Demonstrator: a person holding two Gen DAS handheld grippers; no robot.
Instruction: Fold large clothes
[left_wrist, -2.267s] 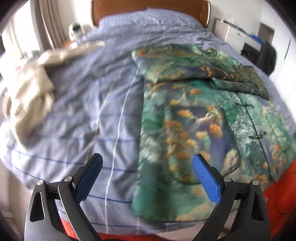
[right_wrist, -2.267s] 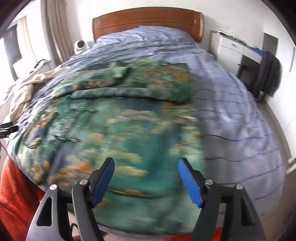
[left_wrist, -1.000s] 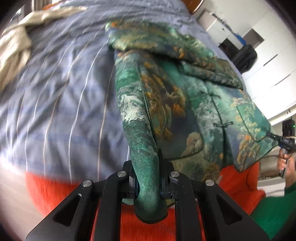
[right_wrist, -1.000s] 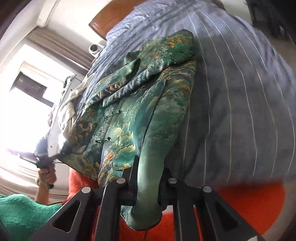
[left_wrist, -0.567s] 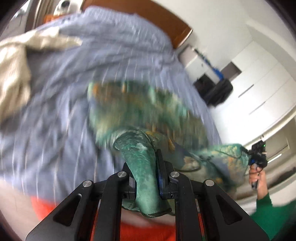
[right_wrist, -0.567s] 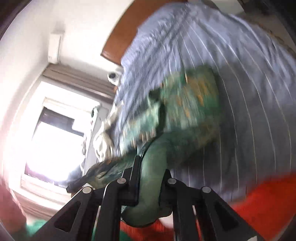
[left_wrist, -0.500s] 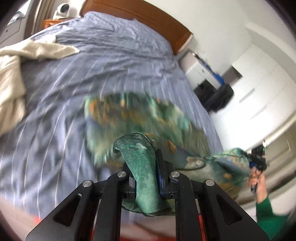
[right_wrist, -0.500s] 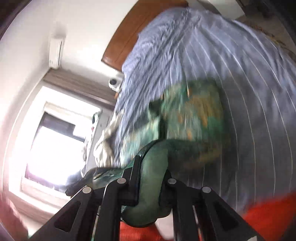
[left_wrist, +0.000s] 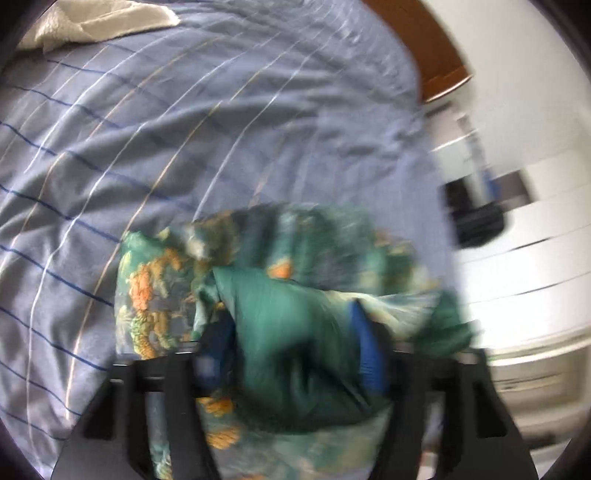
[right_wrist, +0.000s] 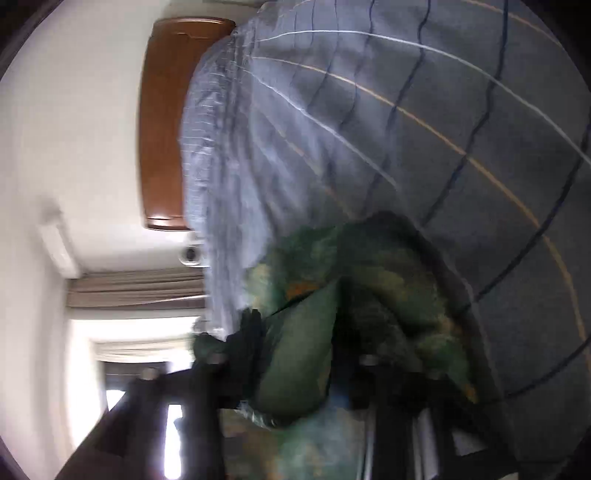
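Observation:
A green patterned jacket (left_wrist: 236, 266) with orange and white print lies bunched on the blue striped bed cover (left_wrist: 147, 122). In the blurred left wrist view my left gripper (left_wrist: 291, 347) has its blue pads (left_wrist: 365, 354) spread apart with a fold of the jacket's green cloth still between them. In the right wrist view my right gripper (right_wrist: 295, 365) has its fingers apart too, with a fold of the jacket (right_wrist: 369, 266) lying between them, over the bed cover (right_wrist: 424, 129).
A beige garment (left_wrist: 92, 22) lies at the far left of the bed. The wooden headboard (right_wrist: 162, 122) stands at the far end against a white wall. White cupboards (left_wrist: 524, 236) and a dark object stand right of the bed. A curtained window (right_wrist: 140, 332) is on the left.
Both grippers carried the jacket's lower hem forward over its upper part, toward the headboard. Their jaws, shut on the cloth half a second ago, now stand apart.

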